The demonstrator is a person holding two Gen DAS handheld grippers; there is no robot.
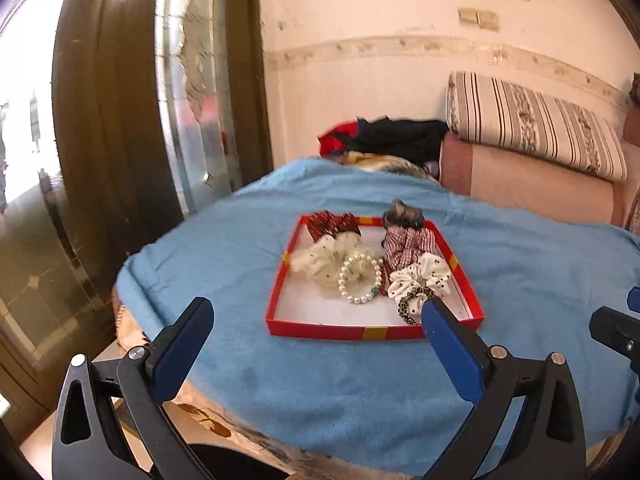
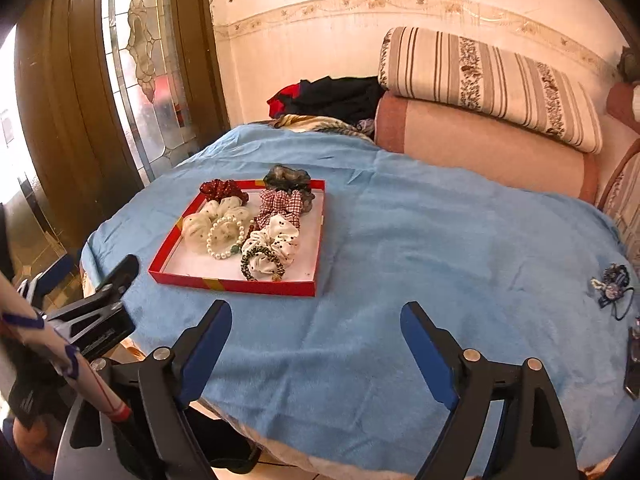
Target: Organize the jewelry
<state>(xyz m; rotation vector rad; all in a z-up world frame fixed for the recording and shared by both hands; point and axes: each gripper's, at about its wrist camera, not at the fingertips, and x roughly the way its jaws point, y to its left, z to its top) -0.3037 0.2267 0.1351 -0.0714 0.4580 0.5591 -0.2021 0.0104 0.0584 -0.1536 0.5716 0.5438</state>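
Last loose hair tie lies on the bench far right of the tray, nearest the right tongs; both tongs wide open, empty, left tongs facing the tray.

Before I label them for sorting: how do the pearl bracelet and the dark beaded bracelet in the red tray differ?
The pearl bracelet has large white beads; the dark beaded bracelet has small dark and gold ones. The pearl one rests on the cream scrunchie, the dark one against the white dotted scrunchie. Both lie in the red tray.
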